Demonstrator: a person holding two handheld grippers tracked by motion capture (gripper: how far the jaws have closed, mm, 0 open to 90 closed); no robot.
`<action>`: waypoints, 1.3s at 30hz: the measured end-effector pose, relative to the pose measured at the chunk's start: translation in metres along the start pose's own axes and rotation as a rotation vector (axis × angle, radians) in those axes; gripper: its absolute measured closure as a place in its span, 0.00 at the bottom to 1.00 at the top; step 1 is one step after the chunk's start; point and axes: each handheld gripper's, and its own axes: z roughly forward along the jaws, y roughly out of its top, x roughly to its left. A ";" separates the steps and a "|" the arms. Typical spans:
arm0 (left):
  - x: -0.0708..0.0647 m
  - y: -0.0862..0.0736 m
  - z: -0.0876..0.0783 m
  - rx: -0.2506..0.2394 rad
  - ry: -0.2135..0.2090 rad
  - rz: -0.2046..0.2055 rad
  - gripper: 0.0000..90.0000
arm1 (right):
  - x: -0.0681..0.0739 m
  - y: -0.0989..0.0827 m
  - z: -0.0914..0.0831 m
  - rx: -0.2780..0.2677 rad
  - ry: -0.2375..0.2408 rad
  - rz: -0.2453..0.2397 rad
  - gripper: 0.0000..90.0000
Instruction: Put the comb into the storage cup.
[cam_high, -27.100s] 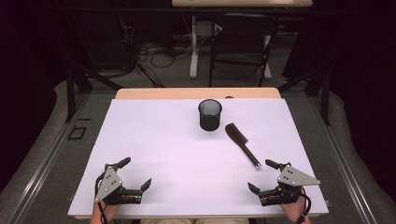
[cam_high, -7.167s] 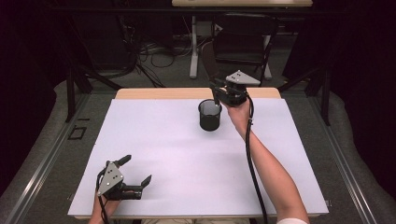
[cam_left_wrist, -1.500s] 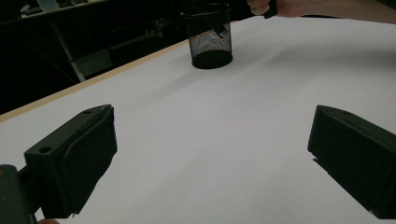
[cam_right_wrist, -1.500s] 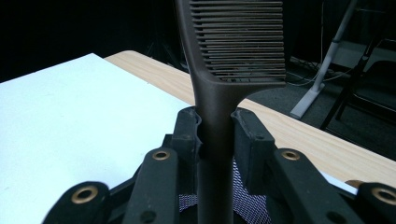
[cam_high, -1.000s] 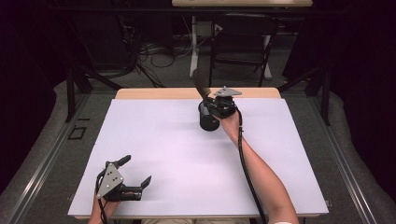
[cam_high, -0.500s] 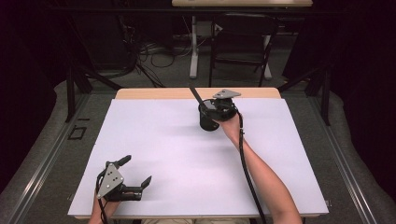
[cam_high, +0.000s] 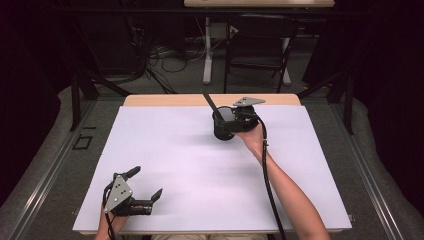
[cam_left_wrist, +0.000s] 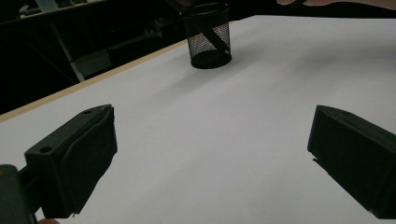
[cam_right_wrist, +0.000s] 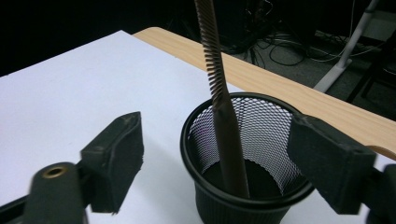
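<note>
So the right gripper (cam_high: 231, 118) has just let go: a second back its fingers (cam_right_wrist: 115, 161) were clamped on the comb (cam_right_wrist: 223, 121) over the cup (cam_right_wrist: 243, 186), and since then they've been spreading, with nothing pinched between them now. In the right gripper view they stand wide on either side of the cup, clear of the comb. The comb sits handle-down inside the mesh cup, toothed end poking out and leaning toward the upper left of the high view. The cup is at the upper middle of the desk (cam_high: 170, 165), near the far edge. Looks to me like the drop is basically done and only backing the hand off is left. The left gripper (cam_high: 142, 192) idles at the lower left, fingers spread and empty.
</note>
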 end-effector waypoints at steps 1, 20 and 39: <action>0.000 0.000 0.000 0.000 0.000 0.000 0.02 | 0.000 -0.001 -0.002 0.003 0.004 0.000 0.18; 0.000 0.000 0.000 0.001 -0.001 0.000 0.02 | 0.004 -0.015 -0.035 0.028 0.065 0.008 0.05; 0.000 0.000 0.001 0.004 0.000 0.005 0.02 | 0.011 -0.037 -0.062 0.072 0.095 -0.003 0.00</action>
